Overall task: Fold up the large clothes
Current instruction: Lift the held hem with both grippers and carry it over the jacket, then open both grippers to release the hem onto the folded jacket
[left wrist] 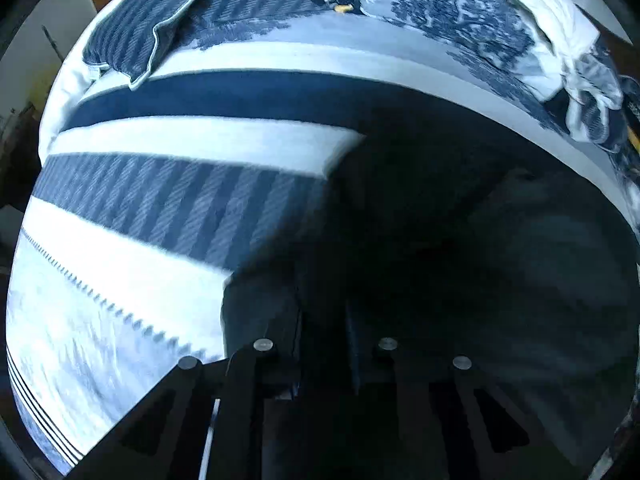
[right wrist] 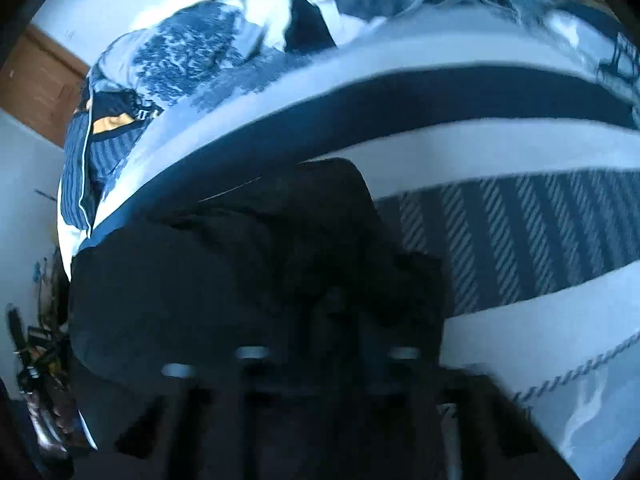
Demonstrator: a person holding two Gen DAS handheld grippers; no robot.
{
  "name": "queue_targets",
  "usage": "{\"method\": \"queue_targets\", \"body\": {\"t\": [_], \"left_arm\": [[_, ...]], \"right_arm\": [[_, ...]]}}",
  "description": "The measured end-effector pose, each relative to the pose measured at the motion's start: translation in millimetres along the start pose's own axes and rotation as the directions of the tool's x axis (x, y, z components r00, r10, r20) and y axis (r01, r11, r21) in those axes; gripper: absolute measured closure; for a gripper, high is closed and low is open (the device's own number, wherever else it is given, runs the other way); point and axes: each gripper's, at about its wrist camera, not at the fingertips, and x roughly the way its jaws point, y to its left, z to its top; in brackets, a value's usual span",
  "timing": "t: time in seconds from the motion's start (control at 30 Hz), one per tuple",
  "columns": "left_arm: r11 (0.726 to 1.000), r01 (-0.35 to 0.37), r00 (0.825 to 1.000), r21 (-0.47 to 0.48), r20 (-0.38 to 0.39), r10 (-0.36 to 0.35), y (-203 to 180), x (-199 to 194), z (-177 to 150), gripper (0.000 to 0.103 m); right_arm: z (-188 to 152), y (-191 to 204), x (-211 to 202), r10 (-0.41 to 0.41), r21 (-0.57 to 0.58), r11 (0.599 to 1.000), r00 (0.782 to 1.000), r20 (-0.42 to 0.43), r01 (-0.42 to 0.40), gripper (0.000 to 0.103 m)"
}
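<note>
A large dark garment lies on a bed with a blue and white striped cover. In the left wrist view the garment fills the right and lower middle, and my left gripper has its fingers close together on the garment's edge. In the right wrist view the same dark garment is bunched up and draped over my right gripper, whose fingers are blurred and hidden in the cloth. The striped cover shows to its right.
A striped pillow and a rumpled tree-print duvet lie at the bed's far end. A brown wooden door and white wall are at the left. Dark clutter stands beside the bed at the lower left.
</note>
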Motion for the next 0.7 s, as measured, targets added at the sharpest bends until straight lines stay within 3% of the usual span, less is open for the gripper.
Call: {"method": "queue_targets", "body": {"t": [0.03,0.07,0.13,0.2,0.3,0.33,0.37,0.4,0.43,0.47,0.5,0.53,0.6,0.7], "left_arm": [[0.998,-0.062,0.998,0.021,0.017,0.061,-5.1,9.9,6.3,0.083],[0.997,-0.079,0.997,0.013,-0.008,0.079,-6.2,22.1,9.7,0.083],[0.998,-0.061,0.997,-0.021,-0.057,0.06,-4.6,41.2,12.9,0.083],[0.998,-0.064,0.997,-0.01,-0.049,0.063,-2.0,39.5,14.7,0.083],[0.998,-0.055,0.998,0.016,0.004,0.055,14.3,13.4,14.3,0.079],[0.999,-0.049,0.998,0.017,0.038,0.049,24.3,-1.5,11.7,0.062],[0.999,-0.046,0.996,0.005,0.071,0.046,37.9,-19.7,5.9,0.038],[0.999,-0.047,0.995,-0.003,0.089,0.047,46.5,-29.5,1.9,0.029],[0.999,-0.042,0.991,-0.02,0.125,0.045,60.0,-48.5,-8.7,0.022],[0.999,-0.02,0.989,-0.026,0.147,0.024,72.1,-66.4,-22.0,0.022],[0.999,-0.003,0.988,-0.033,0.153,0.008,82.2,-80.4,-35.4,0.022],[0.999,0.008,0.988,-0.044,0.157,-0.001,89.4,-91.1,-47.5,0.022],[0.998,0.035,0.988,-0.062,0.151,-0.025,103.5,-107.2,-77.2,0.022],[0.992,0.087,0.989,-0.087,0.13,-0.075,110.5,-122.9,-133.1,0.021]], "right_arm": [[0.8,1.8,-2.2,-0.02,-0.019,1.0,1.0,0.013,0.021,0.1],[1.2,2.3,-0.5,-0.03,-0.031,0.999,1.0,0.009,0.03,0.1],[-1.1,2.3,17.4,-0.066,-0.052,0.997,0.997,-0.04,0.064,0.1],[-1.8,3.6,33.3,-0.103,-0.076,0.992,0.992,-0.067,0.098,0.101],[3.4,8.2,25.3,-0.126,-0.06,0.99,0.992,-0.027,0.124,0.099],[3.1,9.7,20.9,-0.119,-0.05,0.992,0.993,-0.021,0.118,0.097],[0.5,10.4,12.4,-0.103,-0.03,0.994,0.995,-0.019,0.102,0.096],[-4.3,10.4,0.5,-0.092,-0.009,0.996,0.996,-0.004,0.092,0.096],[-11.9,8.7,-12.9,-0.071,-0.001,0.997,0.997,0.019,0.071,0.087],[-21.2,7.3,-29.3,-0.044,0.005,0.999,0.998,0.047,0.044,0.06],[-29.5,6.7,-43.9,-0.03,0.009,1.0,0.997,0.075,0.03,0.042],[-41.4,7.7,-63.1,-0.028,0.013,1.0,0.992,0.126,0.026,0.012],[-66.6,7.4,-97.5,-0.03,0.018,0.999,0.979,0.2,0.026,0.012],[-106.4,6.7,-129.4,0.036,0.038,0.998,0.982,0.187,-0.044,0.012]]}}
